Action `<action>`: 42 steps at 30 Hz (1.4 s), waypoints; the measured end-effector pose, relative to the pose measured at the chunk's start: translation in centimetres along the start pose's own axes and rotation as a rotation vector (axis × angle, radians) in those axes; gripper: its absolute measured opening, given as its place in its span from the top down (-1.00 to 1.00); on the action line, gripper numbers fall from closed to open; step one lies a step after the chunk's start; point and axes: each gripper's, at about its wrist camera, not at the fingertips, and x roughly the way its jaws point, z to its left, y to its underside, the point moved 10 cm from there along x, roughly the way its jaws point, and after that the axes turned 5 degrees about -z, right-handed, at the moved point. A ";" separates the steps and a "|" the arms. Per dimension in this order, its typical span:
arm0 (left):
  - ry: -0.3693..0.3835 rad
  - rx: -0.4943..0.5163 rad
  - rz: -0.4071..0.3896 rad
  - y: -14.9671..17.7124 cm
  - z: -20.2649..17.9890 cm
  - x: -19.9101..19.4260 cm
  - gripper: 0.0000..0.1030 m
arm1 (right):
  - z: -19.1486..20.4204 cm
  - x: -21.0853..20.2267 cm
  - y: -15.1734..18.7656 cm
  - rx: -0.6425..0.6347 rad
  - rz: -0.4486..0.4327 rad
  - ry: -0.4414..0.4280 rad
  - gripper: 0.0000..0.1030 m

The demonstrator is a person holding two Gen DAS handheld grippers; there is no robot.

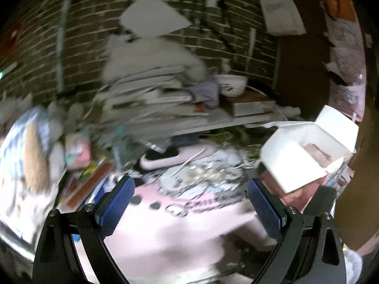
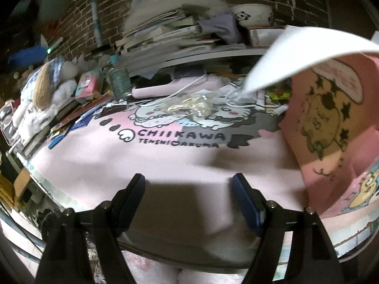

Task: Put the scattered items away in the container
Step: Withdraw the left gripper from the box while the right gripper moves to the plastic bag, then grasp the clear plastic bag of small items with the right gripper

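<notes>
A: Item one, the left gripper?

B: Jaws wide apart, nothing between the blue pads. It hangs above the pink mat. The left view is smeared, so fine detail is lost.

A: The right gripper?

B: Jaws apart too, empty, above a bare shaded stretch of the mat near its front edge.

A: The container?

B: A pink box with cartoon prints on its outer wall, standing on the right side of the mat. Its white flaps are folded open. In the left view the open top shows a white lining and something pale pink lying inside; what it is cannot be told.

A: The scattered items?

B: A crumpled clear bag lies on the mat's printed figures, beside a white cable, well apart from both grippers. Behind it sits a pale pink case. To the left: a small pink packet, a greenish bottle and a plush toy on flat books.

A: The back?

B: A leaning stack of books, a grey cloth and a white bowl, all before a brick wall.
</notes>
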 end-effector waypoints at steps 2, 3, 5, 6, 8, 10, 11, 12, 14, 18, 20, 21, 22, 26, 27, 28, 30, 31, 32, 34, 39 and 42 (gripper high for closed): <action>-0.034 -0.028 -0.007 1.4 1.9 -0.3 -0.85 | 1.0 0.4 0.0 -0.022 0.008 -0.002 -0.42; -0.043 -0.038 -0.006 1.9 2.5 -0.4 -0.85 | 1.3 0.5 0.0 -0.030 0.011 -0.002 -0.42; -0.053 -0.057 -0.002 2.9 3.7 -0.5 -0.85 | 2.3 0.8 -0.3 -0.054 0.011 0.003 -0.42; -0.060 -0.066 -0.001 3.4 4.3 -0.6 -0.85 | 2.8 1.0 -0.5 -0.067 0.011 0.006 -0.42; -0.075 -0.084 -0.004 4.2 5.4 -0.7 -0.85 | 3.8 1.4 -0.8 -0.093 0.014 0.005 -0.42; -0.075 -0.102 -0.013 4.6 6.2 -0.9 -0.85 | 4.8 1.8 -1.2 -0.122 0.019 0.008 -0.42; -0.070 -0.113 -0.020 4.7 6.6 -1.0 -0.85 | 5.4 2.1 -1.6 -0.139 0.018 0.016 -0.43; -0.062 -0.123 -0.025 4.8 6.8 -1.1 -0.85 | 5.8 2.3 -1.8 -0.150 0.019 0.019 -0.55; -0.048 -0.136 -0.034 5.0 7.1 -1.1 -0.85 | 7.1 2.8 -2.8 -0.179 0.011 0.017 -0.68; -0.032 -0.149 -0.043 5.2 7.4 -1.1 -0.85 | 8.2 4.1 -4.9 -0.220 -0.001 0.061 -0.68; -0.021 -0.155 -0.047 5.2 7.5 -0.9 -0.85 | 8.2 5.0 -6.0 -0.211 0.013 0.073 -0.69; -0.016 -0.156 -0.048 5.2 7.5 -0.8 -0.85 | 8.0 5.4 -6.4 -0.202 0.020 0.076 -0.69; -0.012 -0.156 -0.049 5.3 7.5 -0.6 -0.85 | 7.7 5.8 -6.9 -0.186 0.028 0.081 -0.71; 0.016 -0.157 -0.048 5.5 7.3 0.1 -0.85 | 5.1 7.4 -8.9 -0.100 0.043 0.127 -0.98; 0.026 -0.159 -0.050 5.6 7.2 0.3 -0.85 | 4.4 7.8 -9.3 -0.085 0.044 0.136 -0.98; 0.034 -0.161 -0.050 5.6 7.1 0.5 -0.85 | 3.7 8.1 -9.5 -0.067 0.049 0.141 -0.98; 0.049 -0.159 -0.051 5.7 6.9 0.9 -0.85 | 2.6 8.9 -9.6 -0.024 0.075 0.135 -0.99; 0.057 -0.157 -0.052 5.8 6.8 1.1 -0.85 | 2.1 9.5 -9.5 0.002 0.094 0.127 -0.99; 0.065 -0.155 -0.051 5.8 6.6 1.3 -0.85 | 1.9 9.8 -9.4 0.014 0.103 0.122 -0.99; 0.078 -0.153 -0.048 5.9 6.5 1.7 -0.85 | 1.6 10.5 -9.3 0.010 0.120 0.124 -0.99; 0.094 -0.155 -0.045 6.2 6.6 2.5 -0.85 | 1.5 12.3 -8.8 -0.003 0.163 0.113 -0.98; 0.097 -0.158 -0.042 6.3 6.7 2.8 -0.85 | 1.2 13.1 -8.5 0.022 0.183 0.097 -0.98</action>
